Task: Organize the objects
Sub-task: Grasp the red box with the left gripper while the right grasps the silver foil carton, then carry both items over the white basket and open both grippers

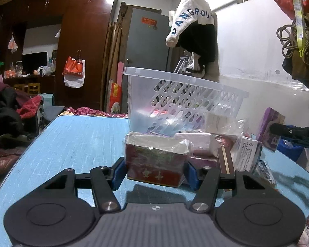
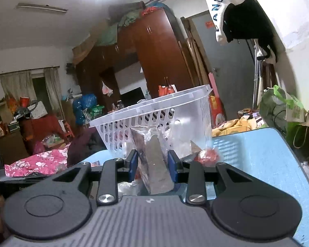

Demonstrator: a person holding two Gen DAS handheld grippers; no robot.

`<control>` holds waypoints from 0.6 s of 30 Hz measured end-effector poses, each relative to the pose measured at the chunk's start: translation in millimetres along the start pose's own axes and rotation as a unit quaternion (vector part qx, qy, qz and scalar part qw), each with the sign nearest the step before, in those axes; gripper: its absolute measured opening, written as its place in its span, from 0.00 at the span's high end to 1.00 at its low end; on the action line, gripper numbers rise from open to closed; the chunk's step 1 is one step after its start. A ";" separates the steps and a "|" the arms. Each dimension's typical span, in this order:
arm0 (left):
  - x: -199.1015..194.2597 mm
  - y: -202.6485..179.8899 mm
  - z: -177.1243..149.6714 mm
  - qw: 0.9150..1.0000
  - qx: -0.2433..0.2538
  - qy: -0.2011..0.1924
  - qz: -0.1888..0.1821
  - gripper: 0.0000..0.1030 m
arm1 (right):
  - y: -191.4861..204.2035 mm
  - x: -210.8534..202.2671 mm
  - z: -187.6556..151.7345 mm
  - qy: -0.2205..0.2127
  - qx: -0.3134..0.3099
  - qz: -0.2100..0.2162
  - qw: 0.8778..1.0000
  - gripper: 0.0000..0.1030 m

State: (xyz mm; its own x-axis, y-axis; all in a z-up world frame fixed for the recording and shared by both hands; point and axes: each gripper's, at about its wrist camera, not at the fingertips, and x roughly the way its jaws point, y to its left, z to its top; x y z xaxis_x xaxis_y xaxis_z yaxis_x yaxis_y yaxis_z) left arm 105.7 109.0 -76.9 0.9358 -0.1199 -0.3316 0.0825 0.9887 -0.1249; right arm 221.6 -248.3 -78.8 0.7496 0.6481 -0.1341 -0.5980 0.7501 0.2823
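In the left wrist view my left gripper [image 1: 154, 169] is shut on a red box [image 1: 154, 164] wrapped in clear plastic, held just above the blue table [image 1: 76, 135]. Behind it lie several wrapped packets [image 1: 222, 142] in front of a clear plastic basket [image 1: 175, 94]. My right gripper [image 1: 294, 133] shows at the right edge, holding a purple packet [image 1: 267, 127]. In the right wrist view my right gripper [image 2: 153, 164] is shut on that plastic-wrapped packet [image 2: 154, 164], held upright in front of the basket [image 2: 154, 115].
A small red wrapped item [image 2: 209, 154] lies on the table [image 2: 257, 160] right of the right gripper. Bedding and clothes [image 2: 39, 162] lie beyond the table's left edge. A jacket [image 1: 195, 30] hangs on the wall behind the basket.
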 end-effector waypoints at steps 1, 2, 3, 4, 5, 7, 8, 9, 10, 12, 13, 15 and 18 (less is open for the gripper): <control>-0.6 -0.5 -0.6 1.000 0.000 -0.001 0.001 0.39 | -0.9 0.5 0.0 -0.002 0.002 0.000 1.000 0.66; -0.8 -0.5 -0.7 1.000 -0.001 -0.004 0.001 0.39 | -1.0 0.2 0.6 -0.004 0.003 0.000 1.000 0.66; -1.4 0.1 -1.2 1.000 -0.002 -0.006 -0.001 0.39 | -0.8 0.2 0.5 -0.005 0.002 -0.001 1.000 0.66; -2.2 1.2 -1.3 1.000 -0.002 -0.008 -0.001 0.39 | -0.7 0.5 0.5 -0.007 0.001 -0.001 1.000 0.66; -2.5 1.6 -1.5 1.000 -0.005 -0.011 -0.002 0.39 | -0.4 0.2 0.3 -0.009 0.001 -0.002 1.000 0.66; -4.2 3.3 -2.5 1.000 -0.009 -0.018 -0.003 0.39 | -0.4 -1.5 0.6 -0.011 0.001 -0.002 1.000 0.66; -4.5 3.8 -2.5 1.000 -0.012 -0.020 -0.003 0.39 | -0.4 -3.0 0.0 -0.015 0.001 -0.003 1.000 0.66; -5.4 4.5 -2.6 1.000 -0.015 -0.025 0.000 0.39 | 0.2 -4.2 -0.3 -0.019 0.000 -0.004 1.000 0.66; -6.1 4.8 -2.6 0.999 -0.018 -0.031 0.004 0.39 | 0.6 -5.4 -0.5 -0.023 -0.003 -0.005 1.000 0.66; -8.8 5.6 -1.2 0.999 -0.025 -0.041 0.015 0.39 | 3.5 -9.3 -1.1 -0.037 -0.009 -0.013 0.999 0.66; -12.4 5.9 0.3 0.998 -0.030 -0.050 0.019 0.39 | 5.8 -11.7 -1.2 -0.045 -0.016 -0.023 0.999 0.66; -23.4 5.6 8.6 0.997 -0.033 -0.073 0.025 0.39 | 10.1 -15.1 3.1 -0.053 -0.023 -0.032 0.998 0.66; -39.4 4.5 35.3 0.993 -0.038 -0.111 0.025 0.39 | 18.0 -18.9 24.1 -0.069 -0.040 -0.035 0.996 0.66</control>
State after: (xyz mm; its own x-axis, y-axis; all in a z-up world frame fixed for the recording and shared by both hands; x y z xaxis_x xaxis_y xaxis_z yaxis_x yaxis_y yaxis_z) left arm 81.3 121.3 -31.4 0.9913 -0.0391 -0.1261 0.0152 0.9825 -0.1854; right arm 203.5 -250.2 -48.2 0.8187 0.5740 -0.0171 -0.5597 0.8042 0.1998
